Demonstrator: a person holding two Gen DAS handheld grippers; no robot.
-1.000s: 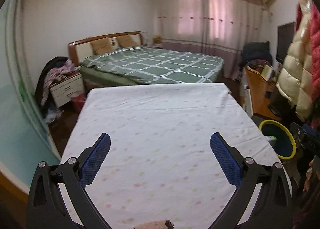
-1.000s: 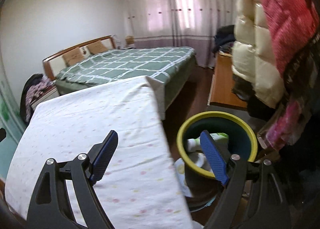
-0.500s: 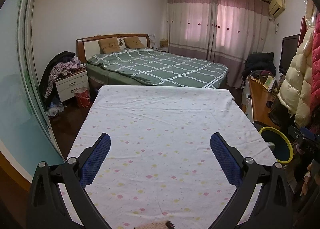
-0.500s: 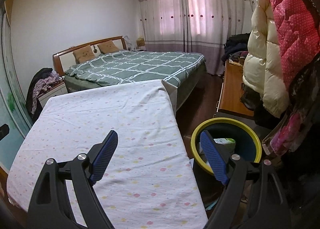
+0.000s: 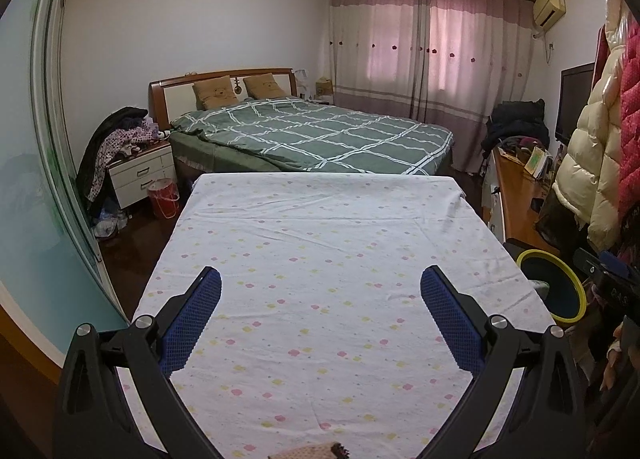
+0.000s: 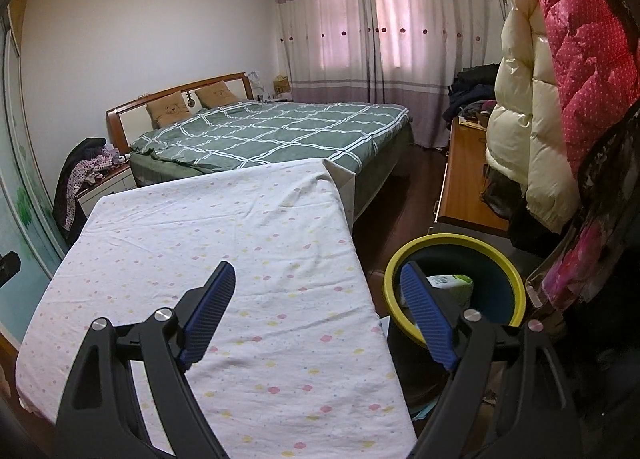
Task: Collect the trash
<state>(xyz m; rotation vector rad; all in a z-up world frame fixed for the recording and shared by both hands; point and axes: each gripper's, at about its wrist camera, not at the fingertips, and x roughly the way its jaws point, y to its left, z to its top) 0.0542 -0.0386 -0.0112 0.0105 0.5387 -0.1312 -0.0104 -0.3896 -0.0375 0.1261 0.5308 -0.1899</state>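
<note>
A dark bin with a yellow rim stands on the floor right of the table, and white and green packaging lies inside it. The same bin shows at the right edge of the left wrist view. My right gripper hangs open over the table's right edge, its right finger in front of the bin's rim, nothing between the pads. My left gripper is open above the table covered by a white flowered cloth, nothing held. No loose trash shows on the cloth.
A green checked bed lies beyond the table. A nightstand with clothes and a red bucket stand at the left. Puffy coats hang at the right over a wooden desk. A glass partition runs along the left.
Both views have tilted up a little, showing more of the room and less of the near table. The bin sits lower and further right in the right wrist view. Both grippers stay open.
</note>
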